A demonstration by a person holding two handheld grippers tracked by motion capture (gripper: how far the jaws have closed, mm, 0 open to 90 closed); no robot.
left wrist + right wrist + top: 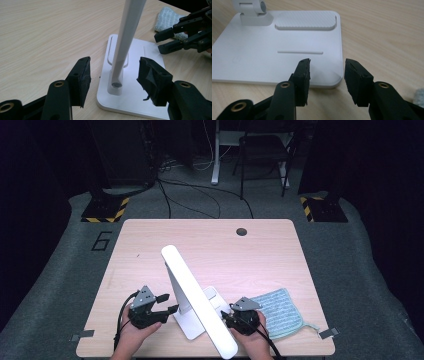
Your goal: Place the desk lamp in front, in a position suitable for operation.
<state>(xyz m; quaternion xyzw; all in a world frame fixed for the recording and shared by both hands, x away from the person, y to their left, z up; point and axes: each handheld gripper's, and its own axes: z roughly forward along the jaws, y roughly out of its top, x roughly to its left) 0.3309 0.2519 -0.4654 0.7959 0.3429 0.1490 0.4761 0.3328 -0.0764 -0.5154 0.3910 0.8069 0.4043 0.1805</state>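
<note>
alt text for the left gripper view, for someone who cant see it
The left gripper has its two black jaws open on either side of a white desk lamp's stem, which rises from a hinge on the lamp's flat white base on a wooden table. The right gripper, also open, and a light cloth are beyond.

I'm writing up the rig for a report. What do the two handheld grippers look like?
Both the left gripper and the right gripper are black, each topped with a grey three-cornered plate and trailing a black cable. Each has two black jaws with dark padded tips and brass-coloured pivot rings. The person's forearms are bare.
</note>
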